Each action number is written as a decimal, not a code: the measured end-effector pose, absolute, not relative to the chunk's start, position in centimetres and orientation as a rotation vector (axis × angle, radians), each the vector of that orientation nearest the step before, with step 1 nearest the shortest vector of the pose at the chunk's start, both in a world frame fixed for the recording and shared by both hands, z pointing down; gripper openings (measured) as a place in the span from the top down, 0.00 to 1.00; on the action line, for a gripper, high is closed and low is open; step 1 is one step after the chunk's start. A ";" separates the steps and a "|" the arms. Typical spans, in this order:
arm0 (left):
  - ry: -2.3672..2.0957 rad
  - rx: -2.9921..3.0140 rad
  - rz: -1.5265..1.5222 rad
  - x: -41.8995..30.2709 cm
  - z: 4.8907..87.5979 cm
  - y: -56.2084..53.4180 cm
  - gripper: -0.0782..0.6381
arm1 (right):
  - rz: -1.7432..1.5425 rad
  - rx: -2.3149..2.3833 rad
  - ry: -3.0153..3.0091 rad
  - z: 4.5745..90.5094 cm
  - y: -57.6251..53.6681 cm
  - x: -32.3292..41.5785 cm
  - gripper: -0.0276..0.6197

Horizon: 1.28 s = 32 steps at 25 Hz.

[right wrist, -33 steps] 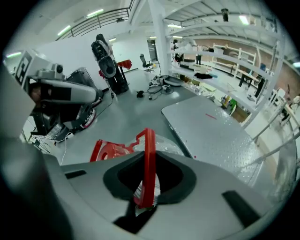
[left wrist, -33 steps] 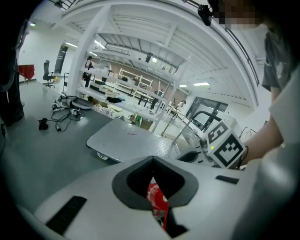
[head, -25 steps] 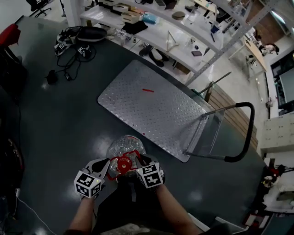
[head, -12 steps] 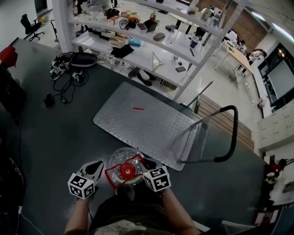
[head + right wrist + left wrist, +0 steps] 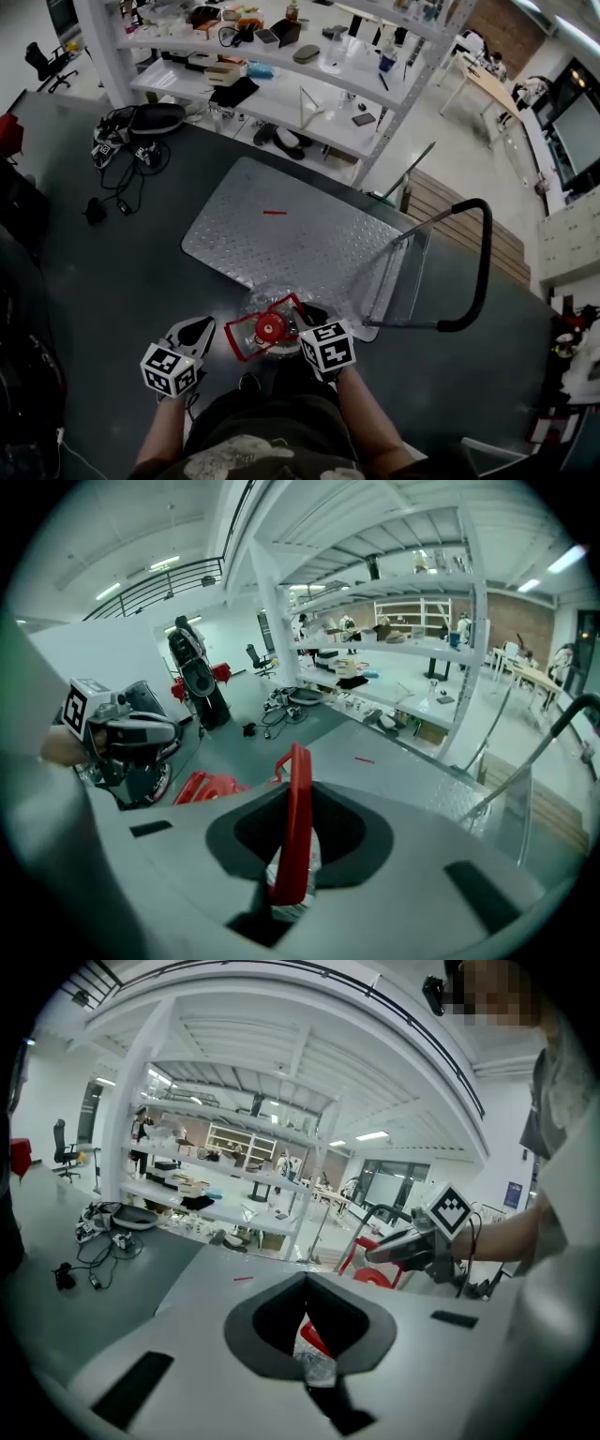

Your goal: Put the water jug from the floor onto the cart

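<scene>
The water jug (image 5: 265,302), clear-bodied with a red cap (image 5: 270,327), hangs by its red handle (image 5: 232,339) between two hand-held grippers at the near edge of the cart (image 5: 281,248), directly in front of the person carrying it. Seen from the head view, the left gripper (image 5: 208,330) grips the handle's left side and the right gripper (image 5: 307,319) its right side. The jug's body overlaps the rim of the cart's diamond-plate deck, though from above it is unclear whether the base touches the deck. The cart's black push bar (image 5: 484,262) rises at the far right, and a short red mark (image 5: 274,213) lies on the deck. Cables (image 5: 117,173) trail across the dark floor (image 5: 103,272) before the white shelving (image 5: 281,70). In the left gripper view, the dark pads are pressed together on a sliver of the red handle (image 5: 317,1339), with crinkled clear plastic just below it; the right gripper reaches in from the right, its marker cube uppermost. In the right gripper view, the jaws clamp the handle (image 5: 296,827), which stands upright between them, with the left gripper at the far left and the cart's deck stretching beyond.
</scene>
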<state>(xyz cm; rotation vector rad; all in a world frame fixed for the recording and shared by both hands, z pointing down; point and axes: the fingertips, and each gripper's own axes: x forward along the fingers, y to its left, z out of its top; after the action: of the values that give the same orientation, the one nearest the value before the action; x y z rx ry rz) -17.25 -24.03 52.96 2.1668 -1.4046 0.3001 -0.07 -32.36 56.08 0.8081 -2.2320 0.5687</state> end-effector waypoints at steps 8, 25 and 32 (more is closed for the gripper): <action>-1.396 2.182 0.325 -13.5 51.9 -35.3 0.88 | 0.618 0.781 -2.234 56.6 -42.0 3.2 0.89; -1.483 2.178 0.288 -11.9 50.4 -50.6 0.88 | 0.764 0.748 -2.221 59.8 -59.1 3.5 0.88; -1.395 2.215 0.277 -12.6 51.1 -56.6 0.88 | 0.855 0.812 -2.193 60.5 -63.7 1.7 0.87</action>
<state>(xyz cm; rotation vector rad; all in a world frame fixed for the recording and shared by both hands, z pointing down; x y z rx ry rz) -12.58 -56.64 51.08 2.2147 -1.3952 0.2774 1.68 -63.75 60.51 0.8123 -2.1929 0.8548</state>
